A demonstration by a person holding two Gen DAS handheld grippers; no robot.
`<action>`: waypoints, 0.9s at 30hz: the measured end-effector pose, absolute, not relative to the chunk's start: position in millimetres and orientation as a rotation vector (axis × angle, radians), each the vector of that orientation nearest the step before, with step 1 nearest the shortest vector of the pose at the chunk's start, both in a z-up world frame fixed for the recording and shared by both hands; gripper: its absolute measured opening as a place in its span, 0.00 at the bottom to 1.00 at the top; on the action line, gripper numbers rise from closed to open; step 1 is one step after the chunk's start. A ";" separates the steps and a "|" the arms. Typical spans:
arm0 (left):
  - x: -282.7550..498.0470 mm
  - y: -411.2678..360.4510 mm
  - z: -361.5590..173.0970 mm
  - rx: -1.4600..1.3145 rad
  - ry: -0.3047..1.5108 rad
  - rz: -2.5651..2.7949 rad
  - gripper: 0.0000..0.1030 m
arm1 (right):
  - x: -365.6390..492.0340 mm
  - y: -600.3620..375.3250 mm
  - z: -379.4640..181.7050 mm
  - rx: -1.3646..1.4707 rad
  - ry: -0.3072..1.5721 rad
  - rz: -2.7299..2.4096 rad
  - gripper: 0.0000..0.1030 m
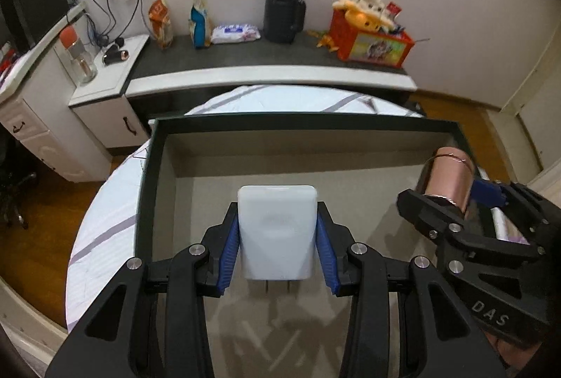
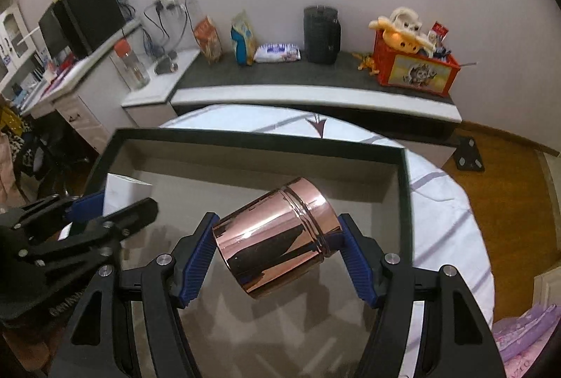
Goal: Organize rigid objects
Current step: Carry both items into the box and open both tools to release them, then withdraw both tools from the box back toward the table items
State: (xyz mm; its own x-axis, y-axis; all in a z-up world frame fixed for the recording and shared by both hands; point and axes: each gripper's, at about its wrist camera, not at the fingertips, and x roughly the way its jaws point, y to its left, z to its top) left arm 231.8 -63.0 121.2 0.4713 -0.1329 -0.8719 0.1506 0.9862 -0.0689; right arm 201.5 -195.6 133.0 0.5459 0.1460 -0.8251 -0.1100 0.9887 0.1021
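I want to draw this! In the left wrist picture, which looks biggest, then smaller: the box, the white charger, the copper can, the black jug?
1. Box, biggest by far.
2. White charger, though it sits right by the camera.
3. Copper can and black jug look alike; the jug stands far off, so I won't rank them.

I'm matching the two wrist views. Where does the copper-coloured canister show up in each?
Left wrist view: copper canister at the right edge, held by the right gripper.
Right wrist view: centre, tilted, clamped between the blue pads.
Shared landmark: the dark-rimmed box below both.
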 end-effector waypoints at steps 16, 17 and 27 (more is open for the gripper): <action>192.8 -41.5 174.1 0.008 0.931 -0.099 0.88 | 176.4 -214.0 156.8 0.090 0.915 0.127 0.85; 177.8 -38.9 188.5 -0.005 0.894 -0.114 0.92 | 163.2 -215.9 167.0 0.102 0.887 0.138 0.85; 35.6 5.9 283.5 -0.110 0.647 -0.213 1.00 | 18.0 -232.4 229.3 0.148 0.674 0.154 0.85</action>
